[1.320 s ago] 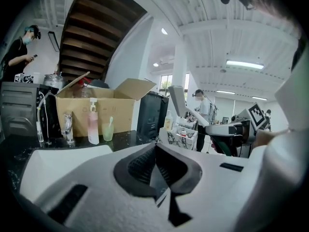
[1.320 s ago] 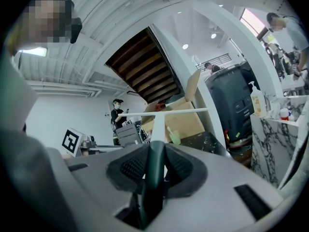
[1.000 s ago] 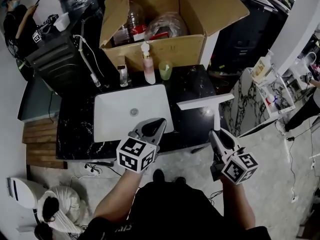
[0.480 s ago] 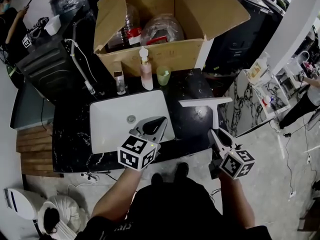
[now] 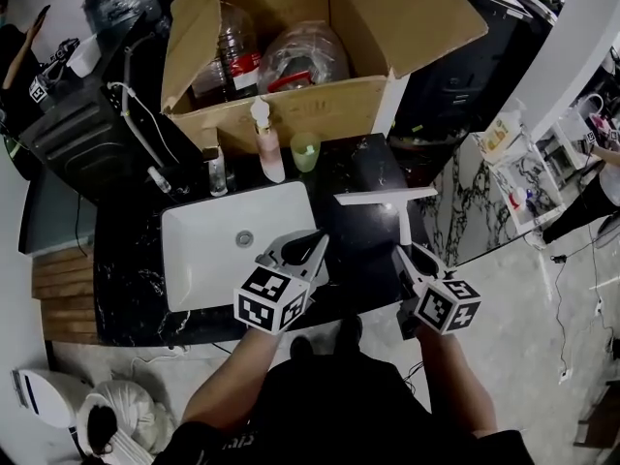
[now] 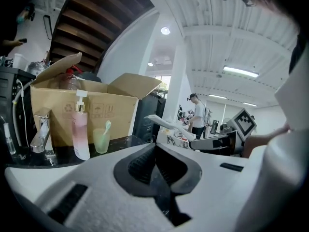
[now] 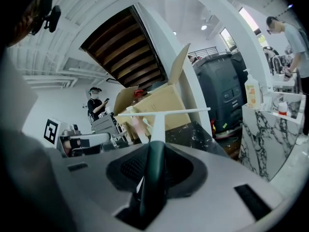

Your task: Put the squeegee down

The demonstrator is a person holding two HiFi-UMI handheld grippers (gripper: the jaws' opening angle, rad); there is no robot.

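The squeegee [image 5: 385, 198] has a white blade and a dark handle. It hangs level over the black counter [image 5: 358, 168], just right of the white sink [image 5: 208, 250]. My right gripper [image 5: 402, 253] is shut on the handle, with the blade pointing away from me. In the right gripper view the handle [image 7: 153, 170] runs between the jaws of the right gripper [image 7: 153, 151], and the blade [image 7: 164, 112] lies crosswise ahead. My left gripper [image 5: 315, 243] hovers over the sink's near right corner. The left gripper [image 6: 155, 149] is shut on nothing.
An open cardboard box [image 5: 291, 105] full of items stands behind the counter. A pink pump bottle [image 5: 266, 143], a green cup [image 5: 305, 150] and a faucet [image 5: 215, 168] line the sink's far edge. A marble-patterned shelf unit [image 5: 484, 192] is to the right, and a person [image 7: 99, 103] stands far off.
Both grippers have moved forward and a little lower over the counter's front. The right one still grips the squeegee, and the left stays shut.
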